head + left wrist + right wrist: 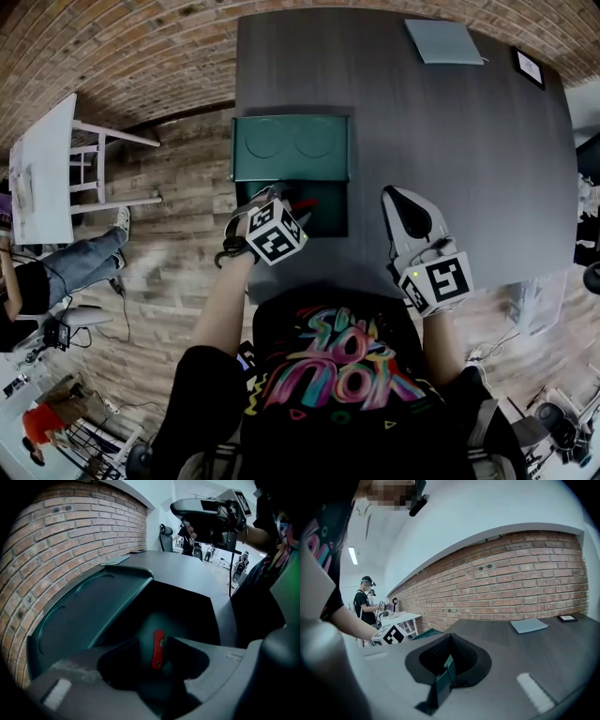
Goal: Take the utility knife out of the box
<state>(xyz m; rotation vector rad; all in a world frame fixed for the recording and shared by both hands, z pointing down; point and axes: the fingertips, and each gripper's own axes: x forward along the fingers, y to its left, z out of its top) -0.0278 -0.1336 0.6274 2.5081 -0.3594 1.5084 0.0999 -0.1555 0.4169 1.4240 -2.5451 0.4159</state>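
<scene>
An open dark-green box (333,222) sits near the table's front edge, its lid (291,147) thrown back toward the far side. On the box's floor lies a red utility knife (302,202) (158,648). My left gripper (289,208) (153,642) hangs over the box, open, with the knife showing in the gap between its black pads (117,665) and not touched. My right gripper (395,195) (450,637) hovers above the bare tabletop to the right of the box, shut and empty. It also shows high in the left gripper view as the right gripper (211,515).
A grey-blue pad (442,40) (528,625) and a small black-framed card (528,66) lie at the dark table's (469,169) far right. A white side table (42,169) and a seated person (75,267) are to the left. A brick wall (525,583) runs behind.
</scene>
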